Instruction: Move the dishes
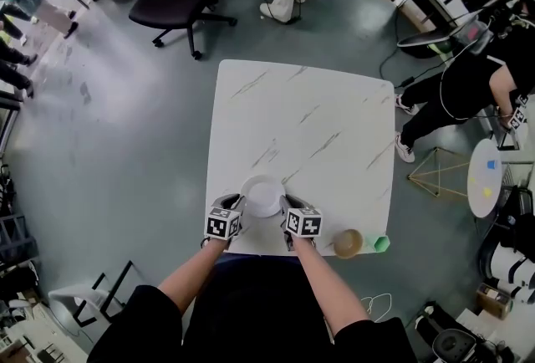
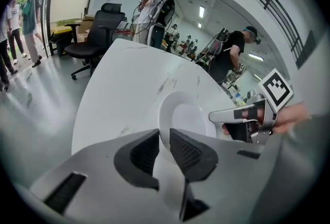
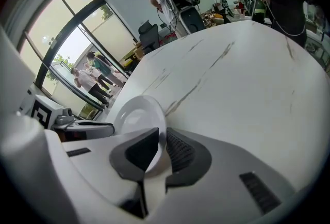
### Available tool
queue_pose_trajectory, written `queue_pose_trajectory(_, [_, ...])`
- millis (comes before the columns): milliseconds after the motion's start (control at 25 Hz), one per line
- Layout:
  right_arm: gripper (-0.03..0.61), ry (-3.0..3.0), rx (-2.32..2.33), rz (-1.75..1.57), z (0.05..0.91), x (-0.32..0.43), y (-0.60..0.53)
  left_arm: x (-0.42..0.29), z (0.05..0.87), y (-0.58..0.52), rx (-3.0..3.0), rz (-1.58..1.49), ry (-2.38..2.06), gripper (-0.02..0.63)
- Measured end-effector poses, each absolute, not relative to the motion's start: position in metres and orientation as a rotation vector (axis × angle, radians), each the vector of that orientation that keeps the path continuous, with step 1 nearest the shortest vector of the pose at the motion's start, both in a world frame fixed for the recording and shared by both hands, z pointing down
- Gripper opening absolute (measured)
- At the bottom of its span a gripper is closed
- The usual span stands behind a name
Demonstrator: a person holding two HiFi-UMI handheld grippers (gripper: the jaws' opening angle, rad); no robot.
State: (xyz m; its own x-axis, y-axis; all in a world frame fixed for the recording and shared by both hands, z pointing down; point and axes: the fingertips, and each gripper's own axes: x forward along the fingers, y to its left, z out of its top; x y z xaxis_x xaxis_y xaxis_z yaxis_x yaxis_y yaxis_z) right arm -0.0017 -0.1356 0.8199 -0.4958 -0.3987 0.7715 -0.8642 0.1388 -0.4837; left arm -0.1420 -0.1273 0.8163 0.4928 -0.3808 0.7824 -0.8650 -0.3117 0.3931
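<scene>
Seen from above, a white plate [image 1: 262, 195] sits near the front edge of a white, grey-veined table [image 1: 318, 119]. The only markings are black-and-white square patterns on the cube atop each gripper.

The left gripper [image 1: 242, 205] is at the plate's left rim and the right gripper [image 1: 285, 205] is at its right rim. In the left gripper view, the left gripper [image 2: 164, 148] has its ribbed black pads narrowed onto the rim of the plate [image 2: 188, 117], pinching it. In the right gripper view, the right gripper [image 3: 161, 148] grips the opposite rim of the plate [image 3: 136, 114] the same way.

The cubes hide the person's hands in the head view, and the pads cover the pinched parts of the rim. Whether the plate rests on the table or is just lifted cannot be told.

Two bare forearms in black sleeves reach forward from the bottom edge and converge on the plate.

A brown cup [image 1: 348, 242] stands at the front right edge of the table. Just beside it is a small green thing [image 1: 380, 243], too small to make out.
</scene>
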Motion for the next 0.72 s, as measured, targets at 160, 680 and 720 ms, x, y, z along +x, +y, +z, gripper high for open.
queue_pose_trajectory(160, [0.057, -1.956, 1.259, 1.347, 0.807, 0.002, -0.128, -0.140, 0.806, -0.118, 1.918, 0.709, -1.008, 0.077])
queue_pose_trajectory(680, [0.057, -1.797, 1.480, 1.448, 0.779, 0.047, -0.046, -0.095, 0.771, -0.061, 2.072, 0.724, -0.776, 0.077])
queue_pose_trajectory(720, [0.058, -1.787, 1.501, 1.464, 0.779, 0.052, -0.043, -0.090, 0.772, -0.059, 2.092, 0.732, -0.752, 0.077])
